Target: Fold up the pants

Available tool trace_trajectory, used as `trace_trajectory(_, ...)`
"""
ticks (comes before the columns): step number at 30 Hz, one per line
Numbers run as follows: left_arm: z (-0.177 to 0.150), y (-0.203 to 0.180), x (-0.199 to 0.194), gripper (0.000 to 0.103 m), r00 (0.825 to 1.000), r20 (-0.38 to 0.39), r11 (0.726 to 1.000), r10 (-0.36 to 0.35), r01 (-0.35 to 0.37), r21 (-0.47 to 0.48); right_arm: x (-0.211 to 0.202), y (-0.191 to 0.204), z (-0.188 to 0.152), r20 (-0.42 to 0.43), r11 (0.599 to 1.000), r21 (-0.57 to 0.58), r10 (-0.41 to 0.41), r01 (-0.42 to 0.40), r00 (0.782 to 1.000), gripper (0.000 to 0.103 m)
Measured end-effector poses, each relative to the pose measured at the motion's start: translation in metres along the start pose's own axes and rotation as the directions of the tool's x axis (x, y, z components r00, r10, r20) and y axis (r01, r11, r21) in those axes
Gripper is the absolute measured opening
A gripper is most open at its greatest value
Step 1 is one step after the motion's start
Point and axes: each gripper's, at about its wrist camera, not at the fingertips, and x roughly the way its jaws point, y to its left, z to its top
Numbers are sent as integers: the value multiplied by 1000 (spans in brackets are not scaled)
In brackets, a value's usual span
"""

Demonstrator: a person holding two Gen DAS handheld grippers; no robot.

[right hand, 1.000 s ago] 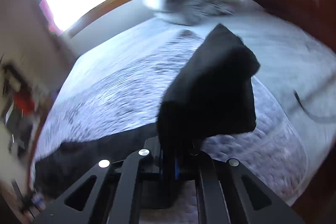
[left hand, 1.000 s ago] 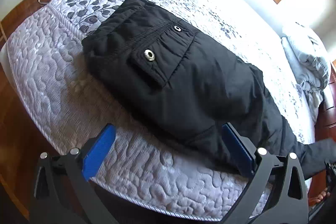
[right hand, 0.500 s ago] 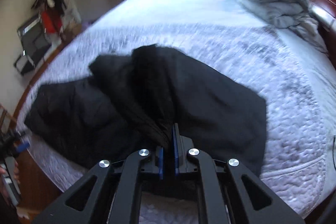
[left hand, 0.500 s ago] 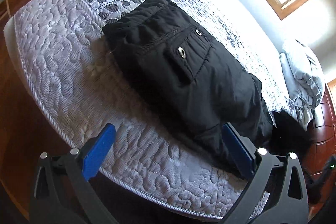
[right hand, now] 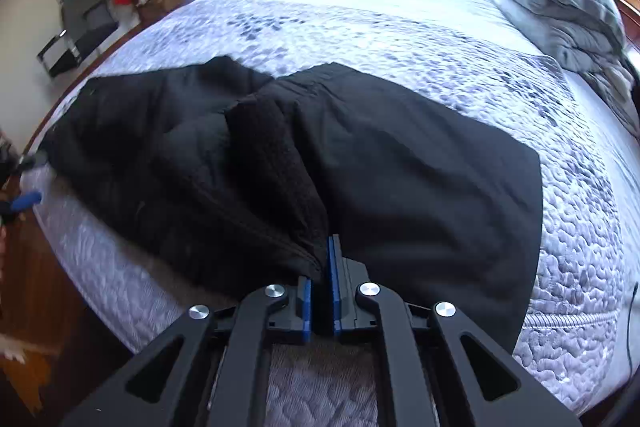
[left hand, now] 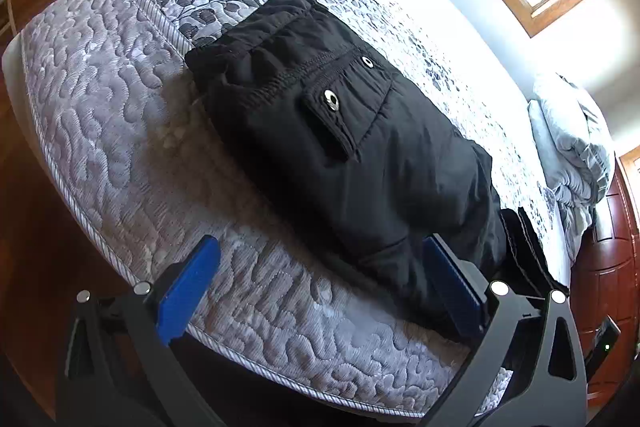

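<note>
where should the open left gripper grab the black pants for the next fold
Probably the waistband end, coming from the mattress foot edge. Its thick, gathered hem lies flat and unobstructed, giving the left gripper a firm edge to pinch. The right gripper already clamps the leg end of the pants.

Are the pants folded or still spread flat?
Partly folded: the pants have leg fabric doubled over, and the right gripper is shut on a bunched edge.
</note>
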Motion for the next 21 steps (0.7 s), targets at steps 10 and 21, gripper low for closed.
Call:
trace_trajectory(10, -1, -9, 5, 100, 1000, -3, 1000, 5, -5, 4, 25, 15, -16, -40, 998, -56, -16, 14, 999, 7)
trace_trajectory(21, -6, -11, 15, 100, 1000, -15, 1000, 7, -7, -8, 20, -6, -20, -36, 993, 64, 107, -104, 994, 21)
